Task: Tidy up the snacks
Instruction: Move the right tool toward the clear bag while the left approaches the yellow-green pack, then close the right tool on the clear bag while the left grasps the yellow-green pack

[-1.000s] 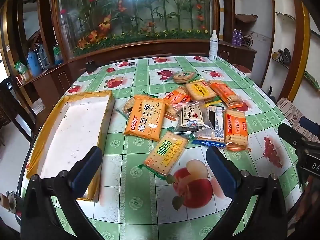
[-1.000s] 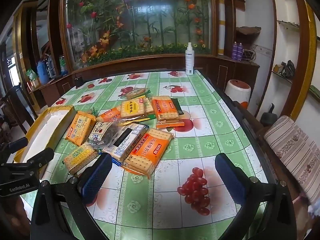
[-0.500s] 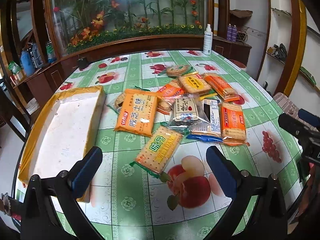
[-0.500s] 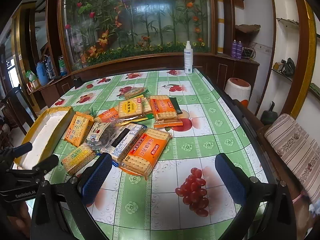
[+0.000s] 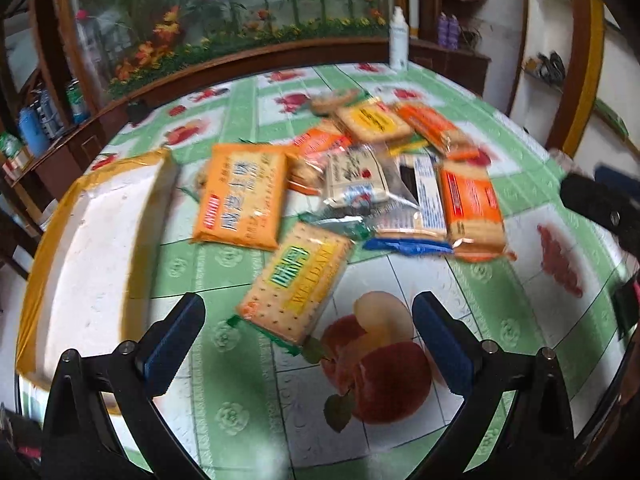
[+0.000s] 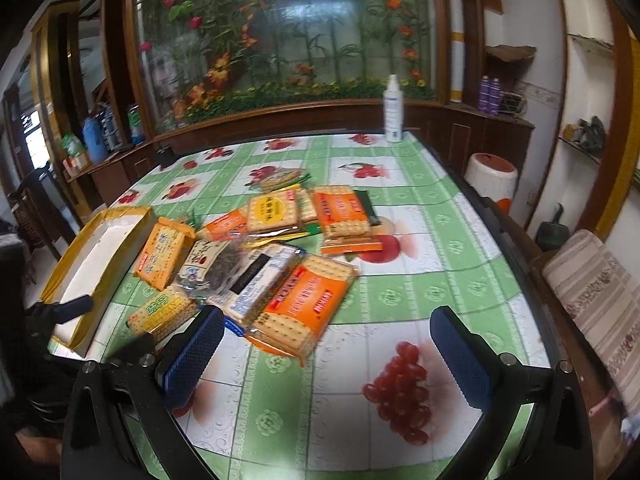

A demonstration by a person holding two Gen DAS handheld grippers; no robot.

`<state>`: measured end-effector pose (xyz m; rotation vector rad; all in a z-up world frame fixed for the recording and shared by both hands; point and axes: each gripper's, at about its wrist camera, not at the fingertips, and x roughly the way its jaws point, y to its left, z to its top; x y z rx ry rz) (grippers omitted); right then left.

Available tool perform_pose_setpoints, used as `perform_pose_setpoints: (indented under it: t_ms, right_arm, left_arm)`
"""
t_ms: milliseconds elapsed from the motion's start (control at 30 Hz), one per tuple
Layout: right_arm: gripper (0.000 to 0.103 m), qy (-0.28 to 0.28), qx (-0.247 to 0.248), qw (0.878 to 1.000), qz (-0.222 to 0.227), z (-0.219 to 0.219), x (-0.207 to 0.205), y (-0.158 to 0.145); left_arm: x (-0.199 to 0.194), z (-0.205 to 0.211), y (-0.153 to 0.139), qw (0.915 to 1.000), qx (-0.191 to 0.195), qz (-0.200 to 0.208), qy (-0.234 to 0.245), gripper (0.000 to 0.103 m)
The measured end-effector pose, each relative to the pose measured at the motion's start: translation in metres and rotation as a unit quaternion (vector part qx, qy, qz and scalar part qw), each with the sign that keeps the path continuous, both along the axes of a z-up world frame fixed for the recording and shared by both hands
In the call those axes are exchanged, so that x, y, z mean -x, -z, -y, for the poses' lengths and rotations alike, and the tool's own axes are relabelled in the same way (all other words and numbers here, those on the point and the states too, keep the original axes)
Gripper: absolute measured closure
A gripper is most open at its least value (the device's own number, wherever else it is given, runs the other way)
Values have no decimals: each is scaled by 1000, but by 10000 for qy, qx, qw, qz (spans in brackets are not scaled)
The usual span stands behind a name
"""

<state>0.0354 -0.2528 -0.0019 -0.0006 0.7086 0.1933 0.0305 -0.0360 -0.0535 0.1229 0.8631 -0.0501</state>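
Observation:
Several snack packs lie in a loose pile mid-table. A yellow-green cracker pack [image 5: 296, 284] lies nearest, just ahead of my open, empty left gripper [image 5: 308, 336]; it also shows in the right wrist view [image 6: 162, 312]. An orange biscuit pack [image 5: 244, 196] lies behind it. An orange cracker pack [image 6: 304, 300] lies just ahead and left of my open, empty right gripper [image 6: 328, 344]. A white tray with yellow rim [image 5: 100, 240] sits empty at the left; it also shows in the right wrist view [image 6: 96, 248].
The round table has a green fruit-print cloth [image 6: 400, 280]. A white spray bottle [image 6: 393, 110] stands at the far edge. A wooden cabinet with a flower display runs behind. A striped cushion [image 6: 592, 292] and a stool [image 6: 490, 172] stand to the right.
My left gripper has moved forward and lower toward the yellow-green cracker pack. My right gripper has edged closer to the pile. Both stay open.

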Motion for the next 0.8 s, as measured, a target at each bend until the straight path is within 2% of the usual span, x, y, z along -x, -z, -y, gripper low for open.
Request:
perform_pose_setpoints:
  t_ms: [100, 267, 533, 800]
  right_arm:
    - [0, -255, 52, 9996, -72, -12, -14, 3]
    - [0, -751, -93, 9970, -161, -43, -44, 1]
    - [2, -1235, 9, 9920, -269, -98, -67, 8]
    - [7, -1139, 261, 9913, -603, -130, -93, 30]
  left_arm:
    - [-6, -5, 6, 9996, 243, -113, 122, 0]
    - [-9, -28, 9, 9985, 512, -190, 2, 0]
    - [-2, -46, 2, 9984, 340, 81, -449, 0]
    - [-5, -55, 6, 9985, 366, -22, -398, 0]
